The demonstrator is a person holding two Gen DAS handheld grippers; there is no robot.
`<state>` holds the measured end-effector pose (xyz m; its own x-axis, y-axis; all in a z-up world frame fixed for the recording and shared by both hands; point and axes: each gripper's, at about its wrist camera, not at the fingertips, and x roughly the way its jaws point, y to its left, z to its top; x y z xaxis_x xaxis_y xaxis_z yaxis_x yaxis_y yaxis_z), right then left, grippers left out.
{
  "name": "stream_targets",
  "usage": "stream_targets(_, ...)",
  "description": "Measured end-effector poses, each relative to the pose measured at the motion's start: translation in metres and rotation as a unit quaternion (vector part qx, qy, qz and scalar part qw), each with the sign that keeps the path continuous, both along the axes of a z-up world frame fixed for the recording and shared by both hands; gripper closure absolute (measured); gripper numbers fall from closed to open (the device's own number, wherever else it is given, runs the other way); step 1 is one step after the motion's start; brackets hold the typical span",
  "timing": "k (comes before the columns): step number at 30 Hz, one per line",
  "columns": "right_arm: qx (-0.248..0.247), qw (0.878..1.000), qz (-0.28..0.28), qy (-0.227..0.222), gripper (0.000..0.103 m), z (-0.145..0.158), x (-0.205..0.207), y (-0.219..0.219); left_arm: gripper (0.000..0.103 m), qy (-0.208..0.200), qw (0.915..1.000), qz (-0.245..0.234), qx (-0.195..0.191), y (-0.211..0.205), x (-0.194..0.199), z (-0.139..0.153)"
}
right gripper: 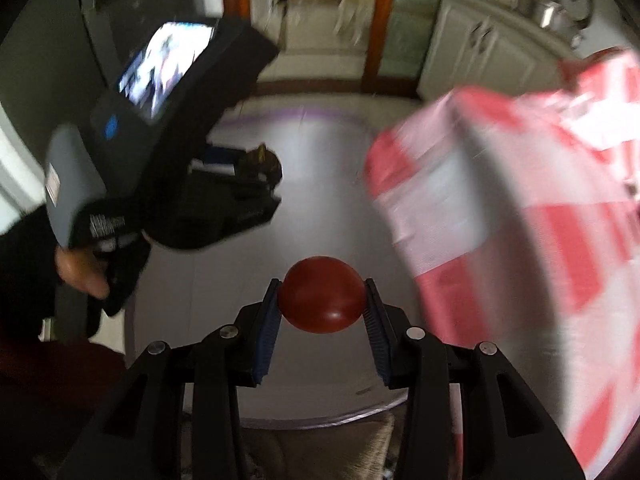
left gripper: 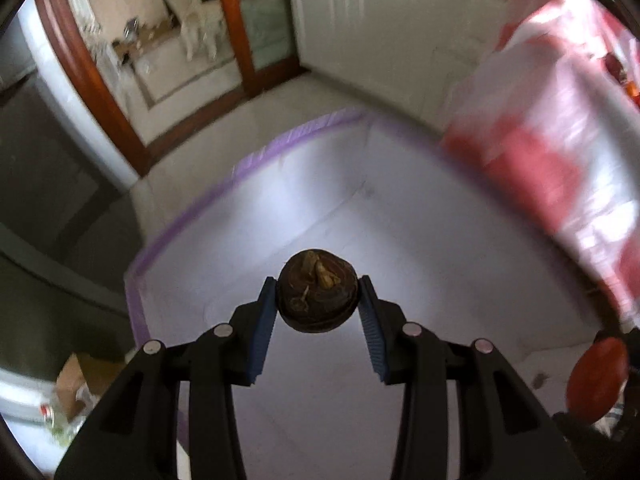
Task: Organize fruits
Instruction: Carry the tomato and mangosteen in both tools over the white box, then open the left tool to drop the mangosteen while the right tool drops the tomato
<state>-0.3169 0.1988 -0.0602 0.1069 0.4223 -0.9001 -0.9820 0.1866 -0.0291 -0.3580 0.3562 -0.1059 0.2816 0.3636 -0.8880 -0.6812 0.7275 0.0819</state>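
blurred: red-white bag | cut off: bag's right side | hidden: dark fruit mostly behind left tool

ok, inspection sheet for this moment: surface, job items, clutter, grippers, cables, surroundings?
surface: pale table with a purple edge, mostly bare.
job's things: dark brown round fruit; red round fruit; red-and-white plastic bag on the table's right side.
clutter: cardboard box on the floor, blurred.
grippers: left gripper shut on the dark brown fruit; right gripper shut on the red fruit; both above the table.
cables: nothing seen.
surroundings: white cabinets; wood-framed doorway.
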Motion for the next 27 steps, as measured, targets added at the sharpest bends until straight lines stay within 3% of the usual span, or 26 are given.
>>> stream_targets(7, -0.094, 0.994, 0.006, 0.048, 0.063, -0.059, 0.007, 0.033, 0.062, 0.056, 0.9969, 0.022, -0.051, 0.012, -0.003, -0.039)
stream_targets(18, -0.191, 0.977, -0.026, 0.088, 0.062, -0.100, 0.023, 0.056, 0.062, 0.127, 0.9891, 0.007, -0.075, 0.010, 0.005, -0.066)
stream_targets(22, -0.196, 0.976, -0.030, 0.092, 0.062, -0.101, 0.024, 0.058, 0.061, 0.135, 0.9878, 0.000, -0.078, 0.008, 0.007, -0.068)
stream_targets(23, -0.191, 0.977, -0.030, 0.090, 0.061, -0.098, 0.025, 0.058, 0.059, 0.136, 0.9876, 0.000, -0.078, 0.008, 0.006, -0.068)
stream_targets(25, -0.181, 0.979, -0.025, 0.086, 0.059, -0.091, 0.022, 0.056, 0.043, 0.135, 0.9876, 0.004, -0.080, 0.010, 0.006, -0.067)
stream_targets(27, -0.169, 0.982, -0.017, 0.081, 0.050, -0.083, 0.019, 0.052, 0.036, 0.124, 0.9886, 0.009, -0.084, 0.013, 0.007, -0.065)
